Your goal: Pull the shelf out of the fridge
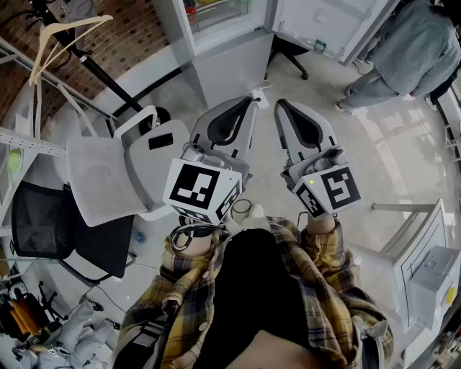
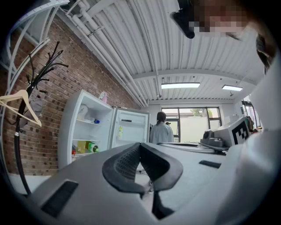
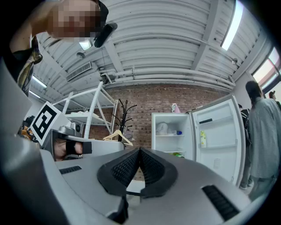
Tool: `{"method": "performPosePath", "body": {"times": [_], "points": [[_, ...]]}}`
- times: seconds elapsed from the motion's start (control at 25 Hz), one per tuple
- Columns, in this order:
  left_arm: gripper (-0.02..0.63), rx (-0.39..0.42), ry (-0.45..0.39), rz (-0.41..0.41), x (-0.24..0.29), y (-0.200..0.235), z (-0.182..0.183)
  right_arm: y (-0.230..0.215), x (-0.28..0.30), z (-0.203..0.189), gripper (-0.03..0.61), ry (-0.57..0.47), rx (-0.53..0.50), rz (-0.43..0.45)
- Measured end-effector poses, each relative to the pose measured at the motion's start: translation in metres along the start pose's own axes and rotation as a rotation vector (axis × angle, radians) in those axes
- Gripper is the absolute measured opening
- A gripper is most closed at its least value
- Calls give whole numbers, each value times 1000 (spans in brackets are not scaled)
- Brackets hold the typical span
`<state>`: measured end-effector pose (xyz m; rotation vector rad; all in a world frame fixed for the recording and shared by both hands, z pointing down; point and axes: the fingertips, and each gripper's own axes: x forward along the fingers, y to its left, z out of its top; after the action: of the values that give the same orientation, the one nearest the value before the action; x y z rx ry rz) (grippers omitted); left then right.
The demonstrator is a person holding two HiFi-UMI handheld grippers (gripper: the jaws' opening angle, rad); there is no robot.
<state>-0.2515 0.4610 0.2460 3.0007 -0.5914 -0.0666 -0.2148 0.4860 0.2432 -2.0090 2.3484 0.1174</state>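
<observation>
The white fridge (image 1: 223, 50) stands on the floor ahead of me with its door (image 1: 324, 21) swung open to the right. In the right gripper view the fridge (image 3: 170, 132) shows a shelf (image 3: 169, 135) bearing a white bundle, and a lower shelf with green items. The left gripper view shows the same fridge (image 2: 88, 132) at left. My left gripper (image 1: 253, 99) and right gripper (image 1: 277, 103) are held side by side, well short of the fridge. Both are shut with nothing between the jaws, and the pads meet in each gripper view, left gripper (image 2: 140, 144) and right gripper (image 3: 140, 149).
A white chair (image 1: 108, 176) and a black office chair (image 1: 43, 223) stand at my left. A coat rack with a wooden hanger (image 1: 65, 32) is at the far left. A person in grey (image 1: 410, 43) stands right of the fridge door. A white table (image 1: 432, 259) is at right.
</observation>
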Motion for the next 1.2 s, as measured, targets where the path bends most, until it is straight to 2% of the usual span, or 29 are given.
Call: {"method": "performPosePath", "body": {"times": [0.24, 0.68, 0.96, 1.2], "points": [[3, 2, -13, 26, 4, -16, -2, -12, -19, 1, 18, -18, 17, 13], [3, -9, 1, 104, -3, -31, -16, -11, -37, -11, 18, -16, 66, 90], [4, -26, 12, 126, 7, -13, -27, -22, -20, -24, 18, -8, 110, 97], [3, -32, 13, 113, 35, 25, -29, -40, 21, -35, 18, -7, 132, 77]]}}
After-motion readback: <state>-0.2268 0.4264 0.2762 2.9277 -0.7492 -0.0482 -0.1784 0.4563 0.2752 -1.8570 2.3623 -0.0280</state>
